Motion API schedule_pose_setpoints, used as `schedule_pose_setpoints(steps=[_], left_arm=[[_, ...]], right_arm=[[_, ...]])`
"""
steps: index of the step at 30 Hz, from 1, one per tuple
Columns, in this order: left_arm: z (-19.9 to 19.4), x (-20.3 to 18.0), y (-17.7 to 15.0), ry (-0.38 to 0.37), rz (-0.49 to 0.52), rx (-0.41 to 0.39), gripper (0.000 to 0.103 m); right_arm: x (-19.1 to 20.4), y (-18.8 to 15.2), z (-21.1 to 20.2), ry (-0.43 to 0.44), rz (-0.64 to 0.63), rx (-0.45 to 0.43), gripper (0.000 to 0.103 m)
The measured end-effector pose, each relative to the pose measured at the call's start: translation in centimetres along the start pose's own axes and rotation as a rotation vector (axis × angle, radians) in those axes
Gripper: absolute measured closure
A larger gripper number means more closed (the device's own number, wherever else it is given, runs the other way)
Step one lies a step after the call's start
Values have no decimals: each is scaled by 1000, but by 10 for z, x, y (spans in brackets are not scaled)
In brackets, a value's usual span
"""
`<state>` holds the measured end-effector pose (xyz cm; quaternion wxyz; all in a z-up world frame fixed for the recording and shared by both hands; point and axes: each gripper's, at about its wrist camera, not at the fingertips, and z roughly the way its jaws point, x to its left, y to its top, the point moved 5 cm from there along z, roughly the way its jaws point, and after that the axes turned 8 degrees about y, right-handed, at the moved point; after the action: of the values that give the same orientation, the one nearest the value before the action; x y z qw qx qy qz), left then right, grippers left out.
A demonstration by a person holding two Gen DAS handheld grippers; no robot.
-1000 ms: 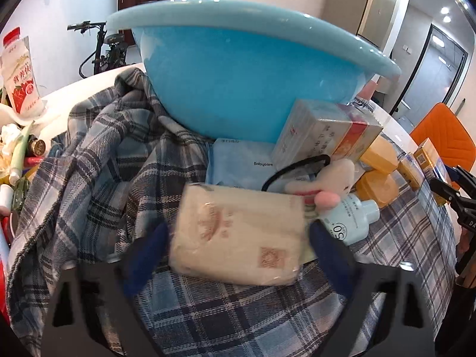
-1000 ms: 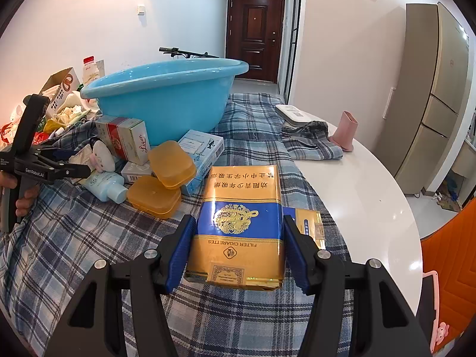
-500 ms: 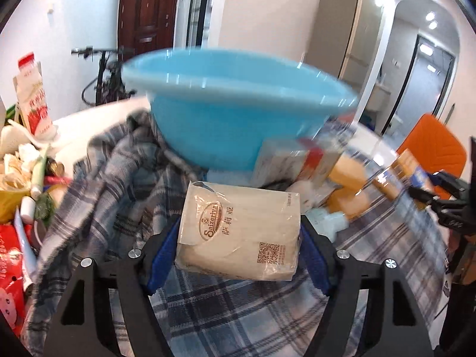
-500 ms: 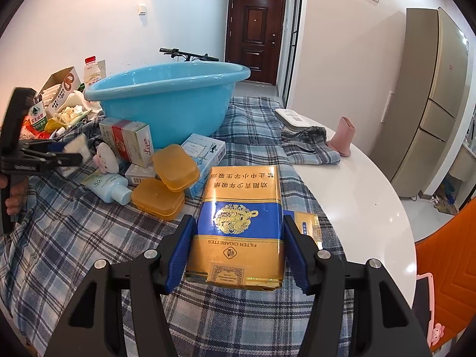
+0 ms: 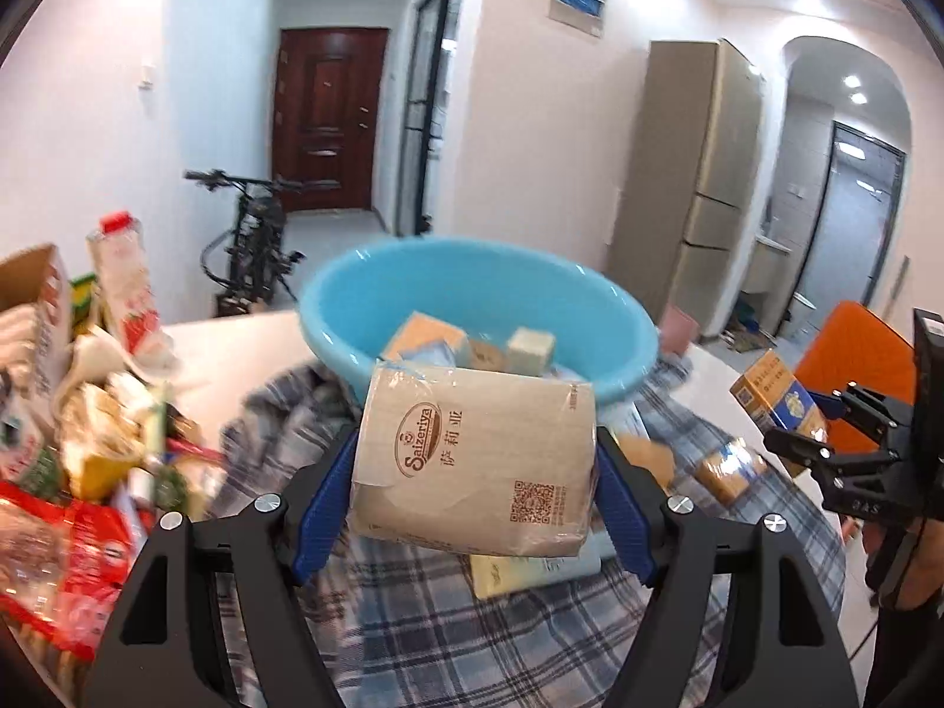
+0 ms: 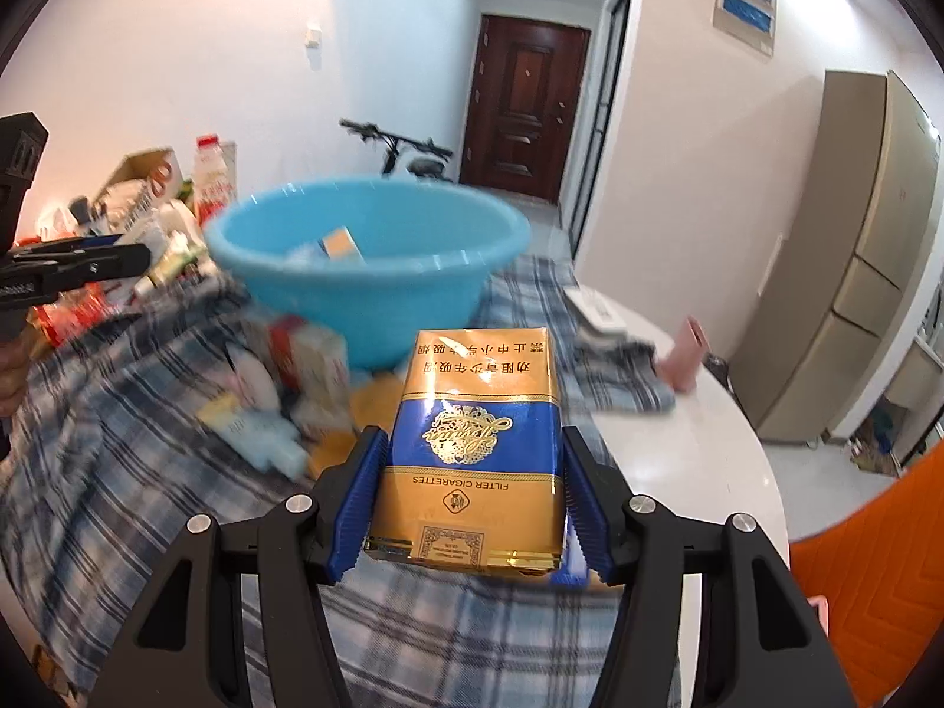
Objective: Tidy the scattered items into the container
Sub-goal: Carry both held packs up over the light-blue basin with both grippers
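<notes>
The left gripper is showing a black angular frame with two arms spreading into a fork, each carrying round silver screws, and blue ribbed pads lining the inner faces of its fingers. The right gripper is wearing the same black frame, silver screws and blue ridged pads. Seen from the side, its black body is bearing small white lettering, too small to read.
</notes>
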<state>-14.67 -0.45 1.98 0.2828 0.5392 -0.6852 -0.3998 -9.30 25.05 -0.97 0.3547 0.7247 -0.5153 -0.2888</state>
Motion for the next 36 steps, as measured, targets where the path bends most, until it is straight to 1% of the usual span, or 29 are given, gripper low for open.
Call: schedule_pose_setpoints(steps=[2, 6, 9, 12, 15, 18, 22, 26, 32, 36], left_arm=[[-8, 1, 14, 33, -10, -22, 29], [-18, 2, 39, 51, -38, -56, 29], [-20, 0, 57, 83, -23, -78, 29], [-20, 1, 76, 121, -16, -117, 29], [-18, 6, 96, 159, -34, -153, 29], [-4, 11, 113, 175, -64, -154, 29], [22, 17, 124, 221, -60, -139, 29], [47, 27, 121, 241, -68, -110, 29], [79, 35, 107, 253, -85, -46, 29], [85, 33, 104, 240, -88, -24, 29]], right_arm=[[8, 20, -4, 16, -13, -37, 43], [27, 65, -10, 48, -35, -117, 43], [41, 100, -17, 77, -49, -182, 43], [51, 133, -18, 84, -72, -216, 43], [57, 162, -14, 83, -85, -241, 43], [58, 186, -1, 95, -65, -265, 43], [57, 206, 27, 100, -32, -272, 43], [48, 215, 55, 107, -1, -263, 43], [38, 206, 90, 126, 23, -212, 43], [33, 202, 102, 124, 25, -189, 43]])
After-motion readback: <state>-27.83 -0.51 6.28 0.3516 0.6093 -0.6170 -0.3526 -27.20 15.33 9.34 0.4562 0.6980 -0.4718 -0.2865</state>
